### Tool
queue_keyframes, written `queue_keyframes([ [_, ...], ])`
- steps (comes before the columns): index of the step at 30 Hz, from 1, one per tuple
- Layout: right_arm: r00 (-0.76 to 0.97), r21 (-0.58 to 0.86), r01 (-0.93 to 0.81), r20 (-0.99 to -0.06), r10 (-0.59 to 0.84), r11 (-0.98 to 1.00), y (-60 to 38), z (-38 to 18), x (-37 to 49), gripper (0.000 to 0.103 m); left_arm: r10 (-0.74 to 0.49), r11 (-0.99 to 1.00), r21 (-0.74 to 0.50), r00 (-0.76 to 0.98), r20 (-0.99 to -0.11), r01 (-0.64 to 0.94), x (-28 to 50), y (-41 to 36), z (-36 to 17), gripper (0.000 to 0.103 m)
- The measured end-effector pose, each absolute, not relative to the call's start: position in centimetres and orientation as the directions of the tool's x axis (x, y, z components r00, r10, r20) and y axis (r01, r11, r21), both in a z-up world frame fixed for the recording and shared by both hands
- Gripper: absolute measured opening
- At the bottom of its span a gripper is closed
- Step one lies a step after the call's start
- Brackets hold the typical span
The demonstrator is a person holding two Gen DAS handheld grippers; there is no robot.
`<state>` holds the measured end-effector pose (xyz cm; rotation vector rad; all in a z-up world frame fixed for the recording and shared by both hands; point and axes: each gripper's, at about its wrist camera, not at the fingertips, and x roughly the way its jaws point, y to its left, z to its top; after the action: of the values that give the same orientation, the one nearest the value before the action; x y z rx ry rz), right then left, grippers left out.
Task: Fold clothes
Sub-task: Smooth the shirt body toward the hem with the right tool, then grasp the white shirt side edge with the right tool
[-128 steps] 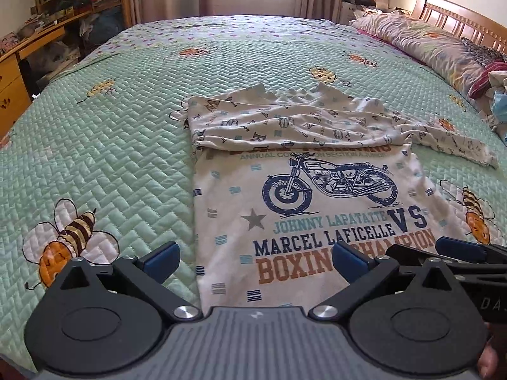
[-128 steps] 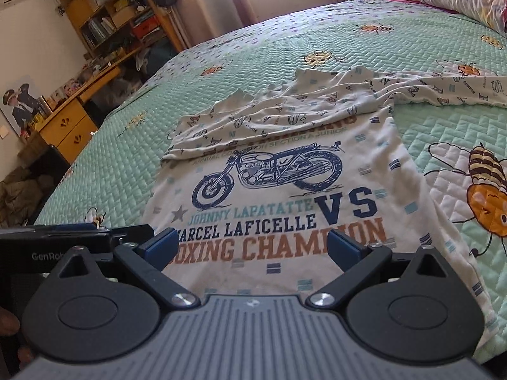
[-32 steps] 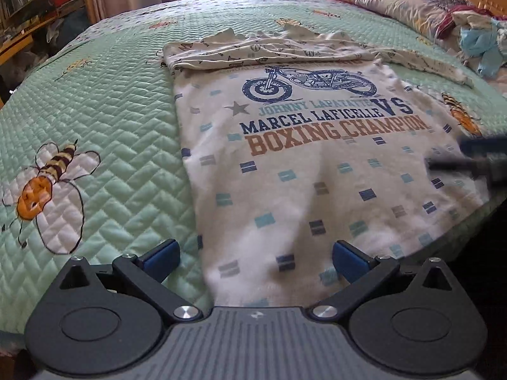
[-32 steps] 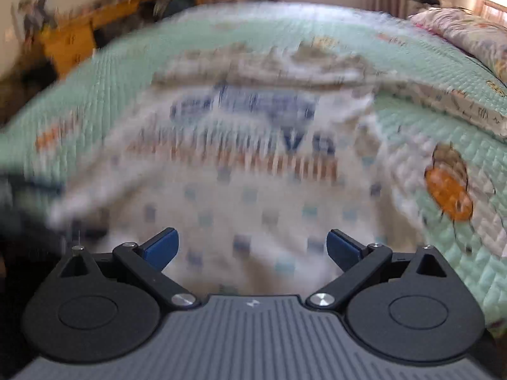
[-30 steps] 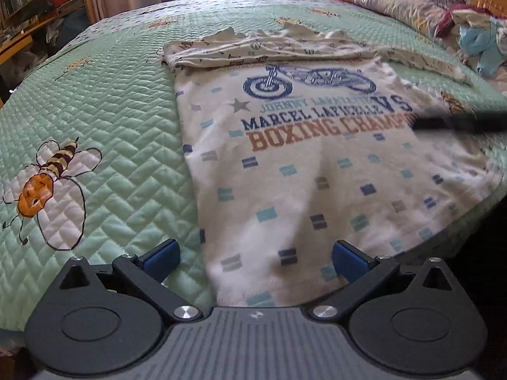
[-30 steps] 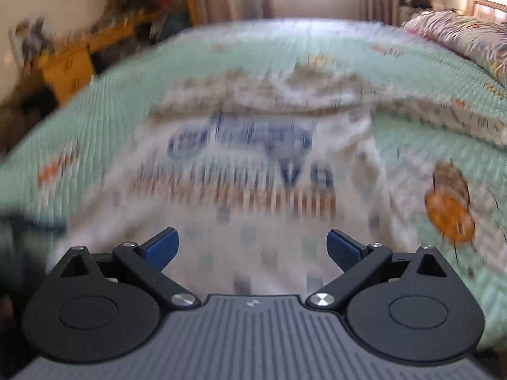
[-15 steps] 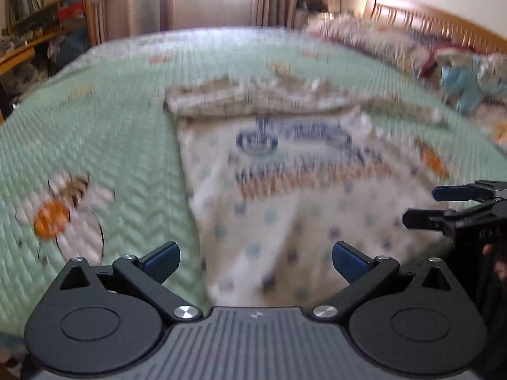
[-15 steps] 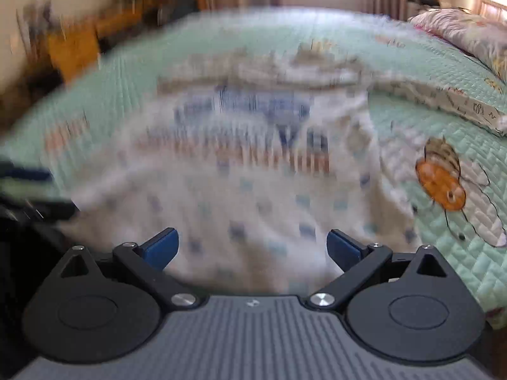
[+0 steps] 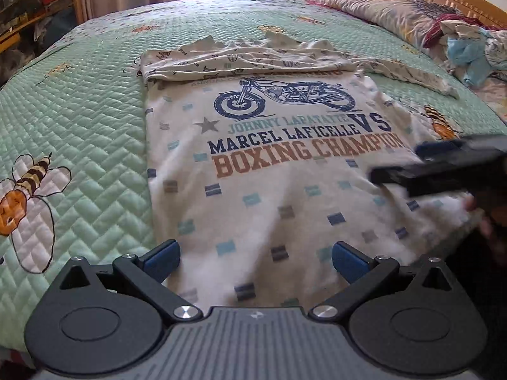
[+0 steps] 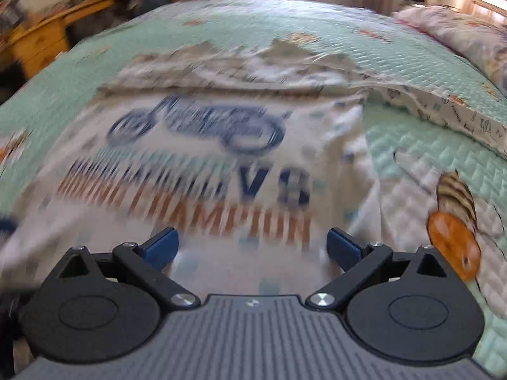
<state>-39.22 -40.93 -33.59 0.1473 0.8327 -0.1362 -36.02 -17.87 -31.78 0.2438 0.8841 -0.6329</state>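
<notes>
Pillows (image 9: 374,6) and heaped clothes (image 9: 469,41) lie far ahead-right; the shirt (image 9: 269,164) spreads on the quilt (image 9: 79,95) directly ahead of both spread, empty grippers: left (image 9: 255,258), right (image 10: 252,245)

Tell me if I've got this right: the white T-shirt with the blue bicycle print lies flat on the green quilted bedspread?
Not quite: the print on the white T-shirt is a blue motorcycle, as the left wrist view shows. It does lie flat on the green quilted bedspread.

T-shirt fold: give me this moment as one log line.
T-shirt flat on bedspread, top folded over | left gripper open, empty | right gripper open, empty
</notes>
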Motion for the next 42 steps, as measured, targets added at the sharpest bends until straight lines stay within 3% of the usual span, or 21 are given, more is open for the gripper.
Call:
queue_keyframes([
  [3,0.745,0.204,0.223,-0.667,-0.031,0.953,-43.9,-31.9,-42.6,0.099,-0.441,0.798,-0.1,0.462,-0.769,0.595,-35.8,-17.1,-31.2,0.102],
  [6,0.834,0.372,0.358,-0.541,-0.114,0.857,-50.6,-30.4,-44.7,0.1,-0.448,0.811,-0.133,0.459,-0.767,0.57,-35.0,-17.0,-30.8,0.102],
  [10,0.9,0.706,0.43,-0.387,-0.203,0.563,-62.8,-32.2,-46.2,0.1,-0.449,0.819,-0.156,0.447,-0.774,0.552,-34.5,-17.1,-30.3,0.102],
  [13,0.917,0.854,0.385,-0.312,-0.249,0.349,-70.2,-35.4,-46.5,0.1,-0.43,0.831,-0.152,0.444,-0.786,0.536,-34.4,-17.3,-30.5,0.102],
  [17,0.913,0.908,0.369,-0.313,-0.261,0.201,-75.6,-38.7,-46.1,0.097,-0.396,0.838,-0.128,0.429,-0.812,0.53,-33.8,-18.2,-30.8,0.102],
  [28,0.853,0.846,0.494,-0.426,-0.302,0.202,-80.7,-38.1,-40.7,0.096,-0.377,0.814,-0.094,0.399,-0.836,0.573,-32.7,-22.5,-31.0,0.102],
  [30,0.848,0.845,0.502,-0.437,-0.3,0.187,-81.1,-38.3,-40.5,0.072,-0.373,0.818,-0.094,0.398,-0.838,0.568,-32.7,-22.4,-31.1,0.102],
  [32,0.853,0.856,0.494,-0.442,-0.278,0.154,-81.5,-39.6,-41.0,0.02,-0.37,0.823,-0.099,0.396,-0.84,0.559,-32.6,-22.3,-31.3,0.102],
  [34,0.86,0.868,0.482,-0.444,-0.252,0.116,-81.9,-41.1,-41.5,0.003,-0.37,0.822,-0.098,0.395,-0.841,0.561,-32.6,-22.3,-31.3,0.102],
  [37,0.875,0.889,0.444,-0.403,-0.268,0.114,-81.5,-41.4,-42.6,0.005,-0.371,0.818,-0.095,0.395,-0.84,0.568,-32.7,-22.3,-31.2,0.102],
  [42,0.849,0.846,0.494,-0.42,-0.322,0.2,-81.1,-38.8,-41.9,0.005,-0.376,0.825,-0.107,0.397,-0.837,0.555,-32.6,-22.0,-31.1,0.102],
])
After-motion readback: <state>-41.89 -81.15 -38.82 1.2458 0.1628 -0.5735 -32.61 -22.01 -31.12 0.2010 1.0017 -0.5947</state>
